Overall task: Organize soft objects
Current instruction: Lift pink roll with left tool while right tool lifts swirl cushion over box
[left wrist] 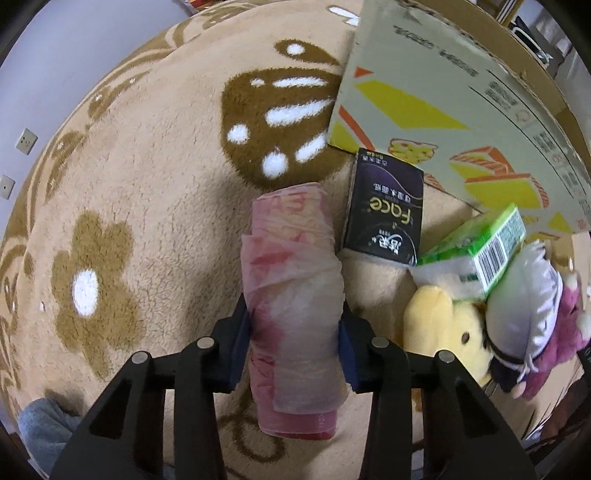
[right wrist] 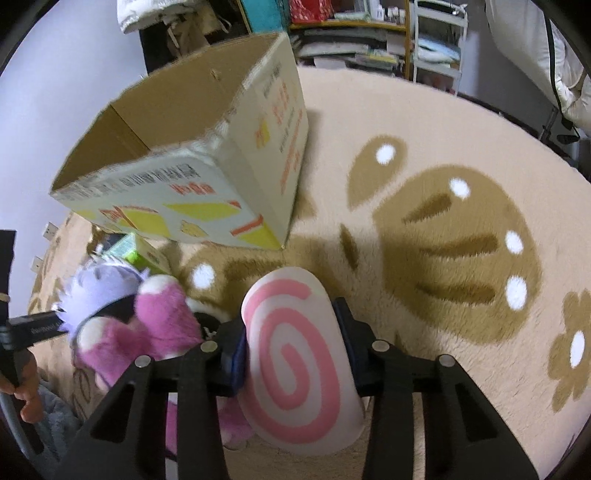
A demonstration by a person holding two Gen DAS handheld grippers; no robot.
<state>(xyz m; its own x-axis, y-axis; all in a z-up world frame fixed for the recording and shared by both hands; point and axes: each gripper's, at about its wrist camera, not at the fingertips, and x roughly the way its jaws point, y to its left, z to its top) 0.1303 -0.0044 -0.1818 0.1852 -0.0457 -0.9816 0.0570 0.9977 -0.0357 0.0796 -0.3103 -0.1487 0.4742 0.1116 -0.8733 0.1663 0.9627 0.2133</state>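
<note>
In the left wrist view my left gripper (left wrist: pixel 293 341) is shut on a pink and white rolled plastic bundle (left wrist: pixel 291 295) that lies lengthwise over the beige rug. My right gripper (right wrist: pixel 291 341) is shut on a white cushion with a pink spiral (right wrist: pixel 295 358), held just above the rug. An open cardboard box (right wrist: pixel 184 147) with yellow and orange print stands behind it; the same box (left wrist: pixel 443 92) fills the upper right of the left wrist view. A purple and white plush (right wrist: pixel 147 317) lies left of the cushion.
A black tissue pack (left wrist: pixel 384 210), a green tissue pack (left wrist: pixel 480 251), a yellow plush (left wrist: pixel 439 325) and a grey-haired doll (left wrist: pixel 524 295) lie by the box. A person's hand (right wrist: pixel 27 387) shows at the left edge. Shelves (right wrist: pixel 369 33) stand behind the rug (right wrist: pixel 461 258).
</note>
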